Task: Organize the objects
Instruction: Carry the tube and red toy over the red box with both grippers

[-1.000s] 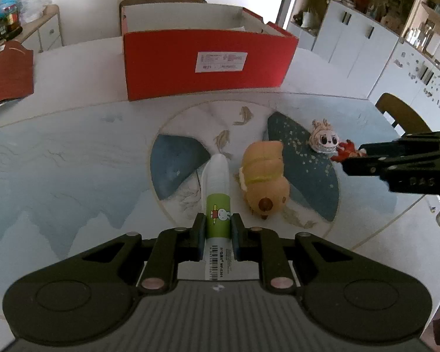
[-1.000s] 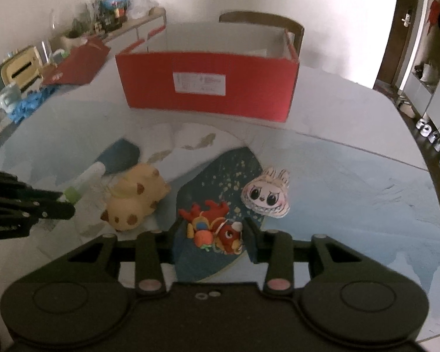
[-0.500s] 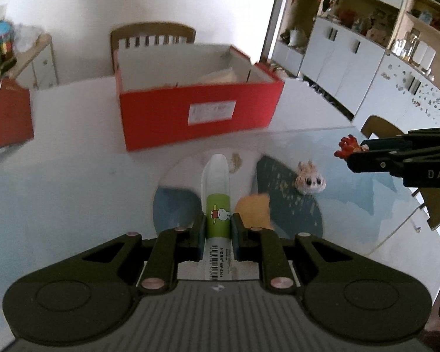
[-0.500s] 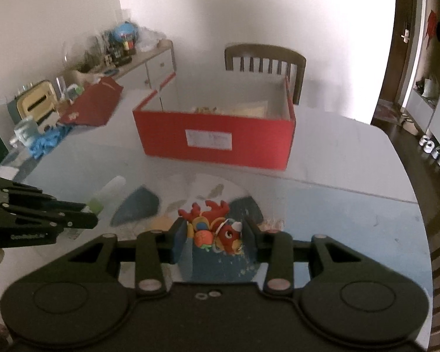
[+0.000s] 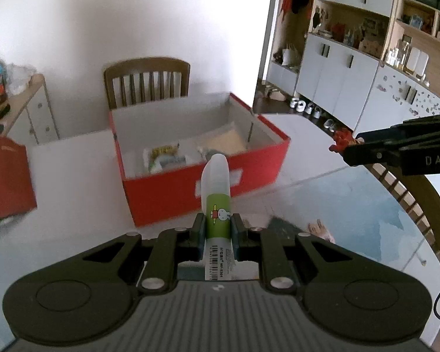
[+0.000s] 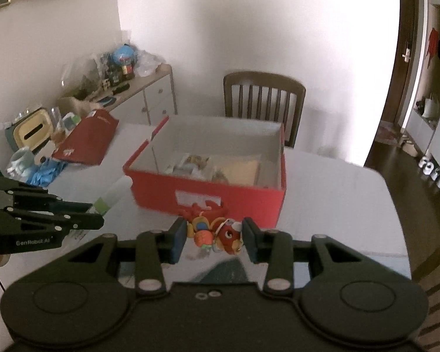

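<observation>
My left gripper (image 5: pixel 217 230) is shut on a glue stick (image 5: pixel 217 193) with a green label and a white cap. It holds the stick in the air, pointing at the open red box (image 5: pixel 202 152). My right gripper (image 6: pixel 214 234) is shut on a small red dragon toy (image 6: pixel 217 228), also lifted, in front of the red box (image 6: pixel 214 173). The box holds several flat packets. Each gripper shows in the other's view: the right one (image 5: pixel 349 148) at the right, the left one (image 6: pixel 98 218) at the left with the glue stick (image 6: pixel 113 195).
A red box lid (image 5: pixel 6 182) lies at the table's left. A small bunny-face toy (image 5: pixel 319 230) peeks past my left gripper on the blue mat. A wooden chair (image 6: pixel 264 99) stands behind the box. A cluttered sideboard (image 6: pixel 111 94) is at the far left.
Both grippers have risen from the mat and moved toward the red box, each still holding its object. The box interior now shows from above. The plush toys have dropped out of view.
</observation>
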